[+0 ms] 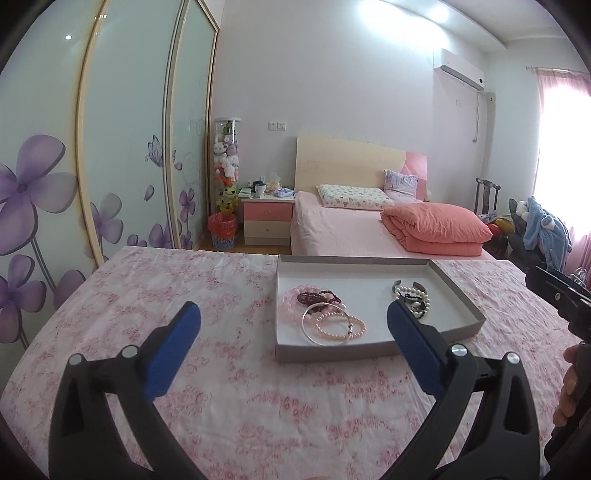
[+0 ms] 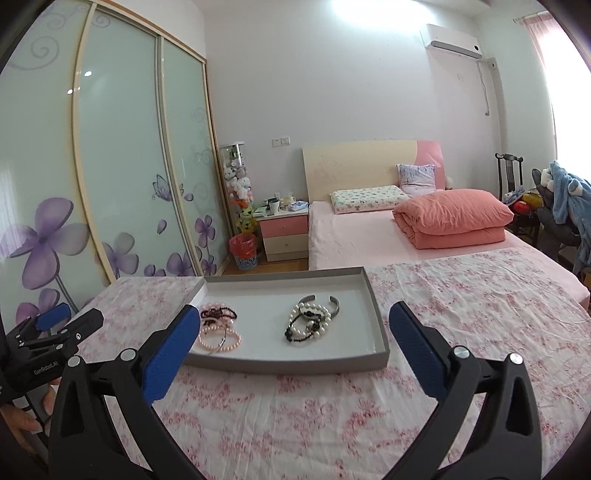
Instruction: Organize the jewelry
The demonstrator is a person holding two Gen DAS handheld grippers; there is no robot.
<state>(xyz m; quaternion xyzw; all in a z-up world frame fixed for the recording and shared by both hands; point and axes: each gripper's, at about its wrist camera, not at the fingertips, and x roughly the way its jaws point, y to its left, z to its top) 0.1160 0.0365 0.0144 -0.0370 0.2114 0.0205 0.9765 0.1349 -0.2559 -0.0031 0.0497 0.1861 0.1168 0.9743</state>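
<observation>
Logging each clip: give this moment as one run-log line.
left gripper: open, empty | right gripper: open, empty | bracelets: two piles in gray tray | stage: approach, nothing grasped

Both views were bright and sharp. Daylight blew out the window (image 1: 561, 155) at three o'clock; ceiling lights (image 1: 402, 11) glared at twelve. Fisheye distortion bowed the wardrobe doors (image 2: 118, 155), corners darkening.

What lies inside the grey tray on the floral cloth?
Inside the tray lie two heaps: pink bracelets and white and black bead strings beside a metal cuff. What lies beneath each heap is hidden.
</observation>
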